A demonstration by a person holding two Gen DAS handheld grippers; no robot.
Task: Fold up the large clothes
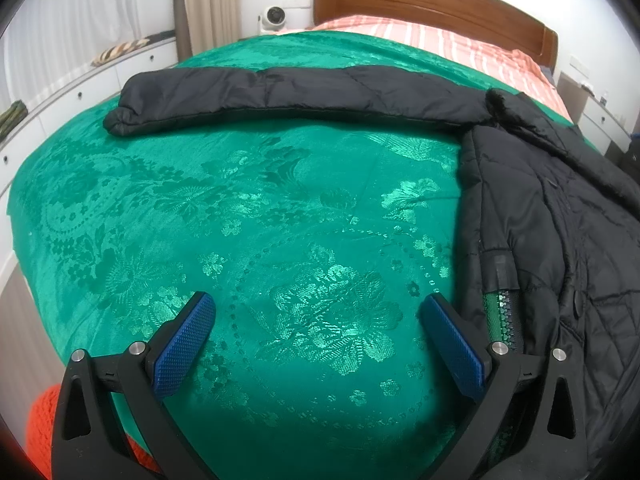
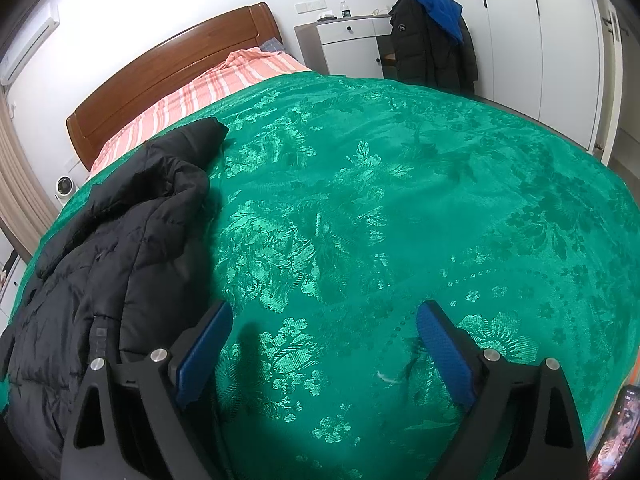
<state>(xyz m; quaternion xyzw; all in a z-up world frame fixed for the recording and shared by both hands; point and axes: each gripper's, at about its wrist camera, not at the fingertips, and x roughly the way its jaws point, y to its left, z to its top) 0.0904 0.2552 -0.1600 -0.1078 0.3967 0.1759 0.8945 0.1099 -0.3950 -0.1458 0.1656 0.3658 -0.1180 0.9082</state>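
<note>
The left tool (image 1: 316, 312) gapes wide, empty, over the green brocade bed cover (image 1: 248, 208). The black quilted puffer jacket (image 1: 552, 220) lies mid-bed, one sleeve outstretched towards the headboard; soft, bulky, probably slippery, best pinched at hem or cuff. The right tool (image 2: 324, 324) stands wide, empty.

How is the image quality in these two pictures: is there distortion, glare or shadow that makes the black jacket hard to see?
Left wrist view: strong fisheye bulge bends the bed cover, whose sheen glints; the black jacket is sharp but dark, its sleeve clear. Right wrist view: same bulge, dark corners; the jacket loses quilting detail in shade, and a soft shadow falls near the right gripper.
</note>
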